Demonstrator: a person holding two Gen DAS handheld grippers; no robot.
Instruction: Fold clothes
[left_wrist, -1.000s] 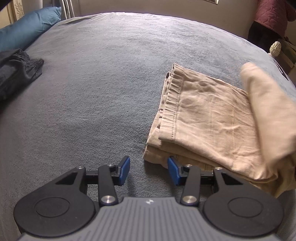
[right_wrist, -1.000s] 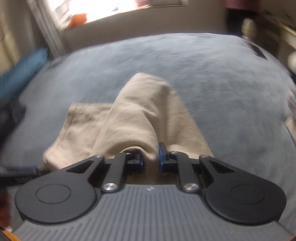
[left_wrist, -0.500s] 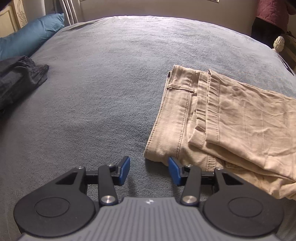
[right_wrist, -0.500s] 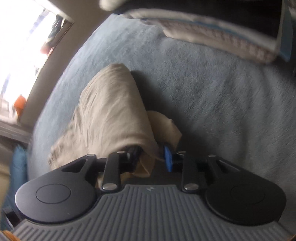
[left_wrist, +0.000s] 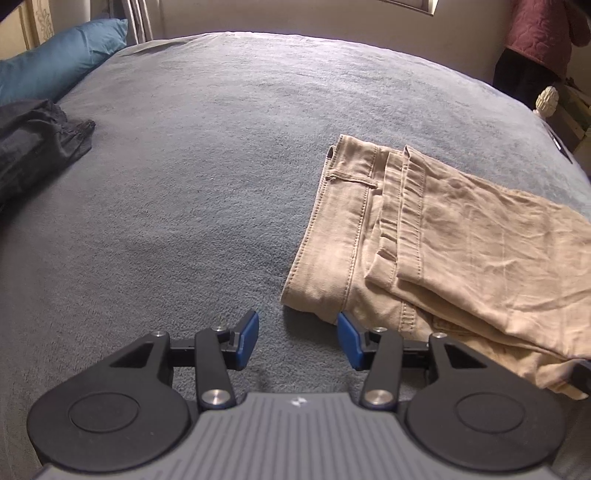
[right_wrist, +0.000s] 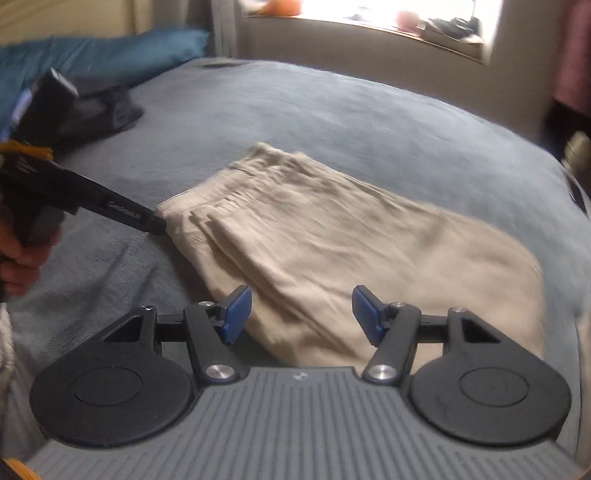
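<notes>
Folded tan trousers (left_wrist: 443, 236) lie flat on the grey-blue bed, waistband toward the left, with the leg ends doubled back over them. My left gripper (left_wrist: 297, 339) stands open low over the blanket, its right pad by the trousers' near-left corner, holding nothing. In the right wrist view the same trousers (right_wrist: 332, 236) spread out ahead. My right gripper (right_wrist: 301, 314) is open above their near edge, with no cloth between its pads. The left gripper (right_wrist: 157, 225) shows there too, its tips at the trousers' left corner, held by a hand (right_wrist: 22, 258).
A dark garment (left_wrist: 33, 151) lies crumpled at the bed's left side, and a blue pillow (left_wrist: 59, 62) sits behind it. A bedpost knob (left_wrist: 546, 101) and a hanging maroon jacket (left_wrist: 543, 33) stand at the far right. Bare blanket (left_wrist: 207, 155) spans the middle and left.
My right gripper carried the trouser legs over onto the waistband half, let go and opened, then drew back. The left gripper stayed open in place.
</notes>
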